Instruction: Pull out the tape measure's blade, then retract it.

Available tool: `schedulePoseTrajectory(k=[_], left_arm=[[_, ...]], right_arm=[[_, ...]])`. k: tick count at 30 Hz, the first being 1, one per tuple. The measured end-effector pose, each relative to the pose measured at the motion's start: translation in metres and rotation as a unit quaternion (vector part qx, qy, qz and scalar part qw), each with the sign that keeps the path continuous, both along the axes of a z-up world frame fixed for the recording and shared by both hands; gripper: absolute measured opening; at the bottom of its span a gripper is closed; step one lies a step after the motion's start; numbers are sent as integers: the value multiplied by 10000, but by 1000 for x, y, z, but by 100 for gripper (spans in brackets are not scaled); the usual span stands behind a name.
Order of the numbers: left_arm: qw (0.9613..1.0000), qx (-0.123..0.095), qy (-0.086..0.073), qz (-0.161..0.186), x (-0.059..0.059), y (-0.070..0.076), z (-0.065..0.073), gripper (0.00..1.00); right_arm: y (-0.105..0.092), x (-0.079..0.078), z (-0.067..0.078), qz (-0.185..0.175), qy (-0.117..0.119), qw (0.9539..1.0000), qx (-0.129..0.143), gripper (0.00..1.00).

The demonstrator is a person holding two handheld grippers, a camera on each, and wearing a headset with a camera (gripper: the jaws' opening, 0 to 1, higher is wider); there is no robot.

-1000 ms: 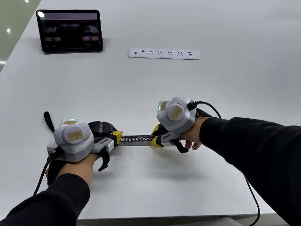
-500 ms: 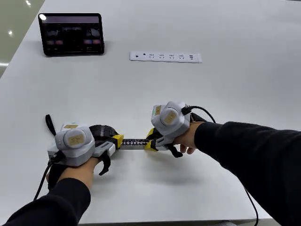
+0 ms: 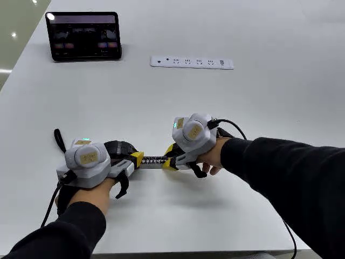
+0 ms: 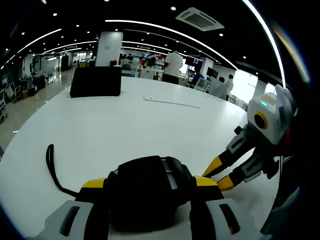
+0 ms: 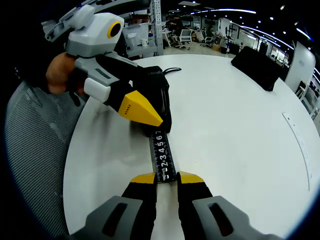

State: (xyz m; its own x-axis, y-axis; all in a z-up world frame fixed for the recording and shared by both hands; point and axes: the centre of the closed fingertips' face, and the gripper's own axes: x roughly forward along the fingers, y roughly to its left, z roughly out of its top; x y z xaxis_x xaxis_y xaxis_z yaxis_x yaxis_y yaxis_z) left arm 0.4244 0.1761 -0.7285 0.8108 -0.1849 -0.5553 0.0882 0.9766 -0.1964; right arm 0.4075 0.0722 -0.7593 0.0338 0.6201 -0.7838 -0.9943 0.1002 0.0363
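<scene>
- OK, left gripper (image 4: 150, 184) has its jaws closed around the tape measure (image 5: 162, 92), one yellow tip on each side of the black case.
- Case sits on the white table (image 3: 161, 102), near the front edge, on my left side.
- Right gripper (image 5: 165, 178): jaws pinch the free end of the blade (image 5: 161, 155), one yellow tip on each edge of it, low over the table.
- Blade is out only a short way. It runs straight from the mouth of the case to the right gripper's tips.
- Blade face is black with white digits along it, facing up in the right gripper view.
- I can't tell whether the blade rests on the table or hangs just above it.
- In the head view the two grippers point at each other, tips near, with the short run of blade between them.
- Black strap (image 4: 50, 165) from the case lies on the table beyond the left gripper and curls away from it.
- Tablet (image 3: 83, 35) stands at the far left of the table, screen lit.
- White power strip (image 3: 192, 62) lies flat at the far middle, well apart from the grippers.
- Black cable (image 3: 232, 125) loops out of the right gripper's body and back toward my dark sleeve.
</scene>
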Motion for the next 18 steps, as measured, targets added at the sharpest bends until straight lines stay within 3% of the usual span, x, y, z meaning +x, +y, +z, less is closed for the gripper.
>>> schedulePoseTrajectory(k=[18], left_arm=[[10000, -29, 7, 9, 0, 0, 1, 61]], right_arm=[[21, -3, 0, 41, 3, 10000, 75, 11]])
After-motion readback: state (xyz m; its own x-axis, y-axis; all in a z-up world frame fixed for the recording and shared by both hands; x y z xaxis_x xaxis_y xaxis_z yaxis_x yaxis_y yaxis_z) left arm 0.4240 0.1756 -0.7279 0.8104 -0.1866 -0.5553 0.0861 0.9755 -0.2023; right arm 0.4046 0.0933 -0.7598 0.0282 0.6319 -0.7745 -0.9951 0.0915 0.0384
